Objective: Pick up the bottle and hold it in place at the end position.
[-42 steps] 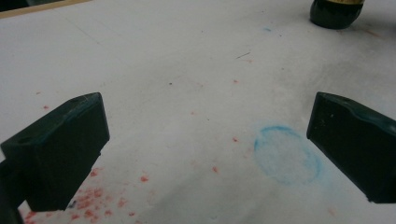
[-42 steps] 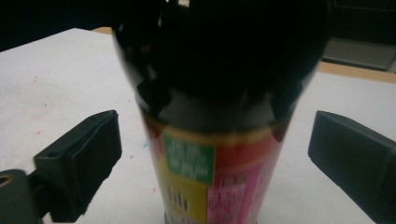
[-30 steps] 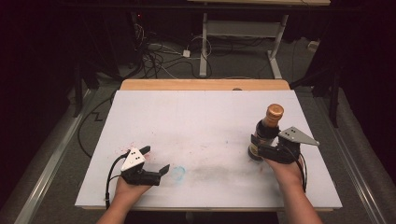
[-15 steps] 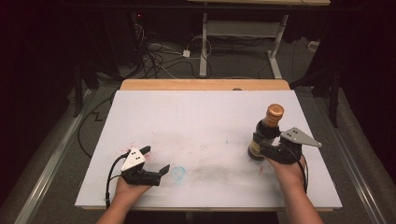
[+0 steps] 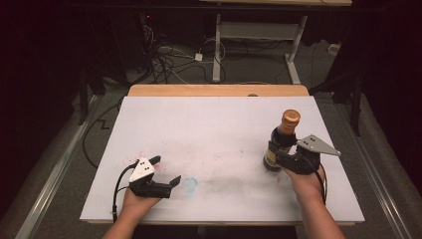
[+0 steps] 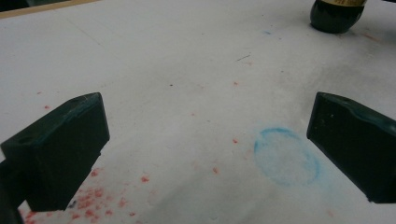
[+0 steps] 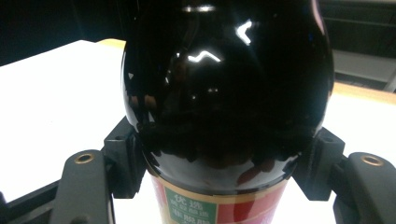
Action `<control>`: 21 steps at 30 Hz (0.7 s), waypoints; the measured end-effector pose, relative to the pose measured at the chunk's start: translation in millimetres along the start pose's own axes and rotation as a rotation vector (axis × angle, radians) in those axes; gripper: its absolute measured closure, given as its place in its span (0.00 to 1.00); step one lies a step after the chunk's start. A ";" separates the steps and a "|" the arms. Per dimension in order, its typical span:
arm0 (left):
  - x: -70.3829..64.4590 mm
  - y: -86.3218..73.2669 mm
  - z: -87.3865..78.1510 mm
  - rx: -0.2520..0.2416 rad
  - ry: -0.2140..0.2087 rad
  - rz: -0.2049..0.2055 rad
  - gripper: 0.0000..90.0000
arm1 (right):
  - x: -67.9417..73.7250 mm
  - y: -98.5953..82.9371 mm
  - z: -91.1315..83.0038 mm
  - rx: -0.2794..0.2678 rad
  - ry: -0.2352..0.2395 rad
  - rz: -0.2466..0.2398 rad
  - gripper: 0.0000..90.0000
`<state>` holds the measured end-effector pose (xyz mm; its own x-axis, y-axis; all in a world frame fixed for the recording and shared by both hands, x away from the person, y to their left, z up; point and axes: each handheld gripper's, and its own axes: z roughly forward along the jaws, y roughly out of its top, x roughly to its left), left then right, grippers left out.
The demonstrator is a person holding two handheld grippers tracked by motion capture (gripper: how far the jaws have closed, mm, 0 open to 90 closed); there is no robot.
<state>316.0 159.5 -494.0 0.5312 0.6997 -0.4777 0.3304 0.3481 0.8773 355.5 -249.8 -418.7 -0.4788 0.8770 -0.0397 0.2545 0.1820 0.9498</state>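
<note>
White bench [image 5: 219, 129], red specks and a blue ring mark [image 6: 287, 156] near front-left; wood edge at back, cables on dark floor beyond. Left tongs [image 5: 165, 172] gape empty. Right tongs [image 5: 281, 158] clamp dark bottle [image 5: 281, 142], upright, right side.

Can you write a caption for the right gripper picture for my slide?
Right gripper clamps a dark bottle standing on the white table.

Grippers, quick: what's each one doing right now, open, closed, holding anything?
Left tool: open, holding nothing, low over the white tabletop.
Right tool: closed on the dark bottle, gripping its body; bottle upright.
</note>
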 end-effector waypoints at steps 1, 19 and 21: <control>0.0 0.0 0.0 0.000 0.000 0.000 0.00 | 0.0 0.0 0.0 0.000 0.000 0.000 0.37; 0.1 0.2 -0.9 -0.002 -0.005 0.000 0.00 | 44.8 38.3 53.2 -0.015 0.097 -0.055 0.36; 0.0 0.2 -1.1 -0.003 -0.007 0.000 0.00 | 54.4 43.3 66.4 -0.018 0.118 -0.061 0.36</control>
<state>315.2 160.3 -493.8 0.5364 0.6956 -0.4779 0.3283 0.3497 0.8775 396.3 -164.7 -400.4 -0.5888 0.8059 -0.0618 0.2068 0.2242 0.9523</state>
